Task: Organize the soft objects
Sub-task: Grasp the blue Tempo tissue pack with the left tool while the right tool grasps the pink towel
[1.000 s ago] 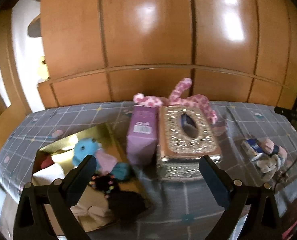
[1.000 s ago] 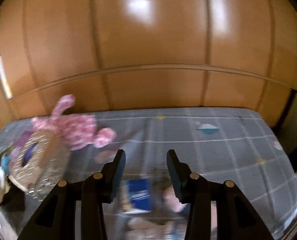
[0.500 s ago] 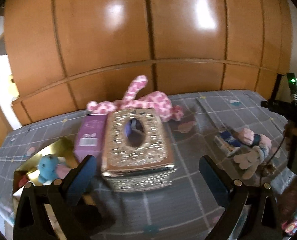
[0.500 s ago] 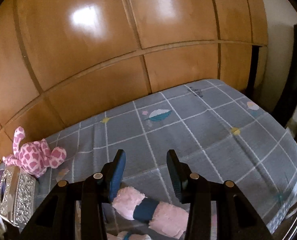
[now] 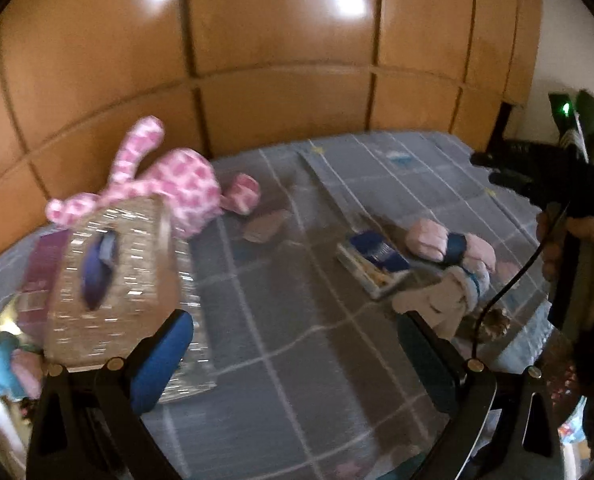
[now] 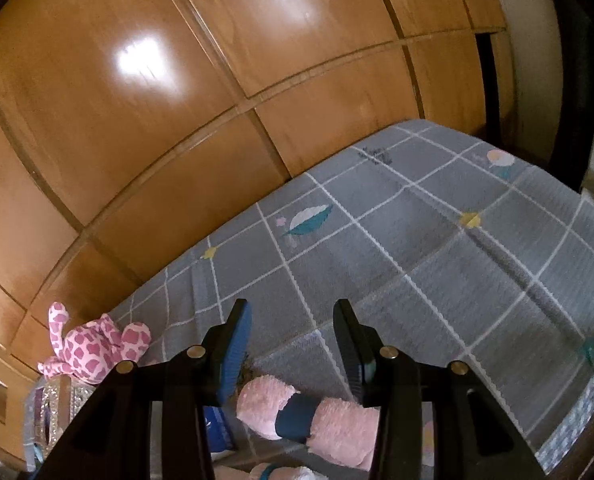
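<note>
A pink towel roll (image 6: 309, 412) with a dark blue band lies on the grey checked bedspread (image 6: 437, 248). It sits just below my right gripper (image 6: 293, 320), whose jaws stand partly open above it with nothing between the pads. The left wrist view shows the same towel roll (image 5: 449, 244) beside a blue packet (image 5: 373, 260) and a beige plush (image 5: 445, 300). My left gripper (image 5: 293, 344) hangs wide open and empty over bare bedspread. A pink spotted plush (image 5: 177, 188) lies behind a glittery tissue box (image 5: 113, 280).
A hand (image 5: 589, 248) holds the right gripper (image 5: 485, 168) at the right of the left wrist view. A purple box (image 5: 45, 256) stands left of the tissue box. A blue plush (image 5: 1, 360) shows at the lower left edge. Wooden panels (image 6: 217, 80) back the bed.
The left gripper swung right, so the gold box slid off to the left edge and the towel pile came nearer. The right gripper rolled and sank toward the pink roll, its jaws unchanged.
</note>
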`<state>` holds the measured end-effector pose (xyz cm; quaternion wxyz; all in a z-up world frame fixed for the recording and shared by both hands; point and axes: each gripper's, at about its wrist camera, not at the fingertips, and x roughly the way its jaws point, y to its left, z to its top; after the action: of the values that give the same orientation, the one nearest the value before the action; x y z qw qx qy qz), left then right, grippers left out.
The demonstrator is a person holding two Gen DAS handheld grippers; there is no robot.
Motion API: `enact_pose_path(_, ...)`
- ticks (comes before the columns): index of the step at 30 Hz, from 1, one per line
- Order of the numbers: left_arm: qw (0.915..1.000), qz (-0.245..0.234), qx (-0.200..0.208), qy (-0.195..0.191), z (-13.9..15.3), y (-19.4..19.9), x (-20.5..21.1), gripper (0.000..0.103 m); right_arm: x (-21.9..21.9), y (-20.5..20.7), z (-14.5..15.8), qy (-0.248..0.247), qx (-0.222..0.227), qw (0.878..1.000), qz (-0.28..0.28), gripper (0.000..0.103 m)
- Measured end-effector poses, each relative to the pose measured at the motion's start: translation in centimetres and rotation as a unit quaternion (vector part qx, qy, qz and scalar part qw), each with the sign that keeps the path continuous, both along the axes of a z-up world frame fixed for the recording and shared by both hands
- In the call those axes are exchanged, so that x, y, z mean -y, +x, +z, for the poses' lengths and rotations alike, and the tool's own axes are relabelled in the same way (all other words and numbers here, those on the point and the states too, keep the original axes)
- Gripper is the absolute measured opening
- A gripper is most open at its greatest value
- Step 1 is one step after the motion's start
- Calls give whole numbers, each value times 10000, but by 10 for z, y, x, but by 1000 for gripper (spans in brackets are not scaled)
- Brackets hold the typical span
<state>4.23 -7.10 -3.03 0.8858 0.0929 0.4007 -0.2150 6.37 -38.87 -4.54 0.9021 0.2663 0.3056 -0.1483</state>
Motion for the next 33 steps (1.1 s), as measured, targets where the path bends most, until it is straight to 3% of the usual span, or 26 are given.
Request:
enact_pose_path(6, 9983, -137, -560, -41, -25, 20, 34, 96, -1, 2, -3, 85, -43, 9999, 100, 43)
enact_pose_path(12, 9971, -303, -685, 151, -37, 36, 69, 95, -2, 4, -6, 157, -83, 9997, 196, 43)
enact_pose_path(23, 9901, -412, -1331, 183, -67, 80, 134, 90, -6, 10, -11, 228, -215, 9989, 358, 43)
enact_pose_path(28, 9878, -335, -1457, 445, -86, 95, 153, 70, -6, 11, -13, 287, -245, 9985, 390, 43)
enact_pose_path(31, 9866, -277, -1531, 483, -98, 98, 152, 64, -6, 12, -14, 288, -268, 9985, 388, 43)
enact_pose_path(33, 9897, -312, -1317, 471, -100, 95, 150, 62, -6, 13, -15, 288, -325, 9983, 381, 43)
